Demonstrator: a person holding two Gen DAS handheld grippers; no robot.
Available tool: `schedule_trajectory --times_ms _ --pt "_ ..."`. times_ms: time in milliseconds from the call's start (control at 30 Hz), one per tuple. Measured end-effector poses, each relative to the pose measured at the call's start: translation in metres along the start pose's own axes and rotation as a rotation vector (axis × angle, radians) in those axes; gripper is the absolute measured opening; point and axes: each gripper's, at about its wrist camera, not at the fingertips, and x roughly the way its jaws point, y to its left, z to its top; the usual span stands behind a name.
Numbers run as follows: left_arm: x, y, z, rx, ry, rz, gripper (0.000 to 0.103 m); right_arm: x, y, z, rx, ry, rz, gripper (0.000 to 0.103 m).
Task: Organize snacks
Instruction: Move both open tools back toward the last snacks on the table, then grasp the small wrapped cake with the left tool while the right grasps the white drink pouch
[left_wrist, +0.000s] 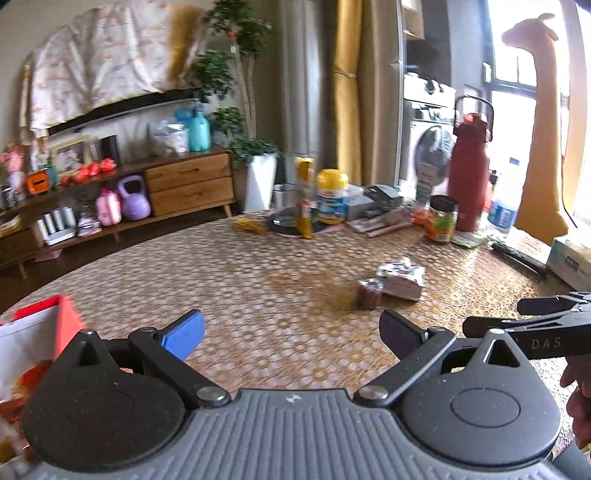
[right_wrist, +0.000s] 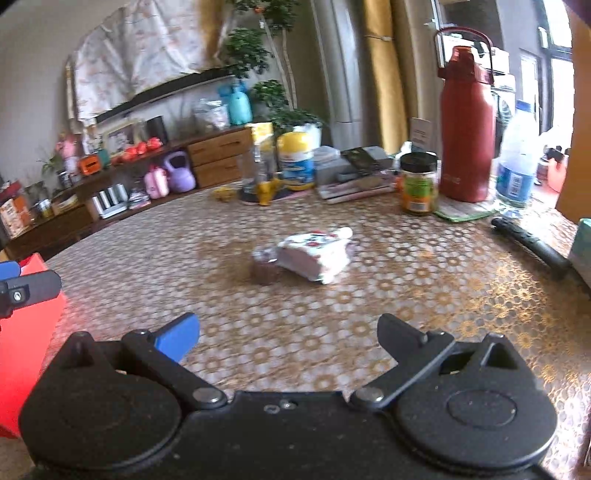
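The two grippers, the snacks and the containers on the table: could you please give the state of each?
Left gripper: open, empty.
Right gripper: open, empty.
White snack pack: lying flat.
Small brown snack: touching the pack.
Red box: open-topped.
Red flask: upright, capped.
Jar: upright, lidded.

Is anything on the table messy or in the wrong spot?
Nothing is spilled or broken. Two snacks lie loose mid-table, away from everything else: a white packet on its side and a small dark snack right against it. The red box at the left edge looks like where they belong.
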Motion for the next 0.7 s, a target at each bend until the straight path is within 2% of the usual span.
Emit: schedule_trajectory --times_ms 267,700 --pt "0.049 -0.025 0.003 0.036 0.030 -0.063 0.101 0.023 -0.029 0.009 0.027 0.012 -0.062 0.103" --pt "0.126 -0.047 -0.001 0.068 0.059 -0.108 0.101 0.056 -0.049 0.026 0.031 0.015 -0.102 0.103"
